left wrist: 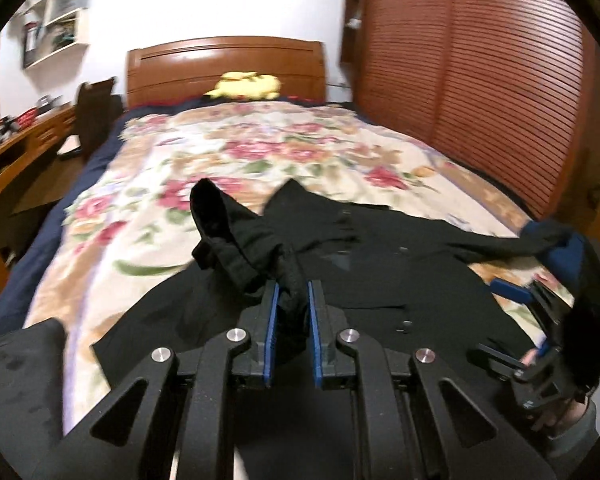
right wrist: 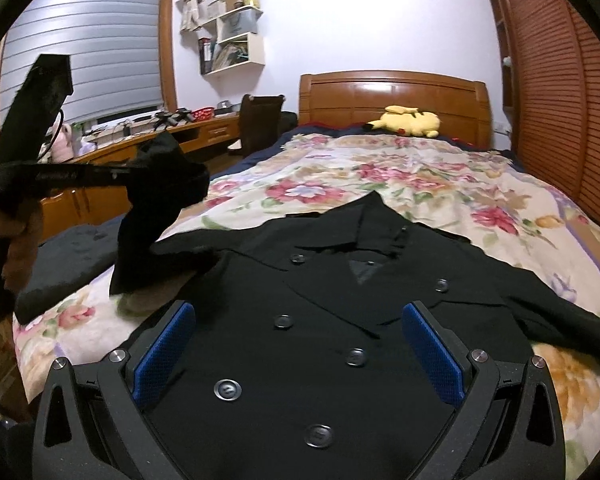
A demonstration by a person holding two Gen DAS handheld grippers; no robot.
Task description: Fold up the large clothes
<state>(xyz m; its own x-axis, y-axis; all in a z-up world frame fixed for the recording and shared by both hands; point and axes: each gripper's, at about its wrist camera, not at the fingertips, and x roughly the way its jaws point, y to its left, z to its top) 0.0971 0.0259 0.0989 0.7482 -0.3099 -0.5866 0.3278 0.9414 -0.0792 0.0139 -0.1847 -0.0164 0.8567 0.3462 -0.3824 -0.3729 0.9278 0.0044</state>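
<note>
On the left we see the left gripper (left wrist: 291, 300), its blue pads clamped on a bunched sleeve (left wrist: 236, 236) of the black double-breasted button-front jacket (right wrist: 320, 320), lifted clear of the floral quilted bed (right wrist: 440, 184). The risk here, we judge, is that the thick wad slips out of the pinch (only a fold of cloth is caught), or that pulling it across drags the whole jacket out of square. In the middle the jacket body lies flat, front up, buttons showing; a tug could ruffle the collar. On the right the right gripper (right wrist: 300, 352) hovers over the jacket front with its jaws wide apart and nothing between them. The far right sleeve (right wrist: 548, 308) trails toward the bed edge and could slide off.
</note>
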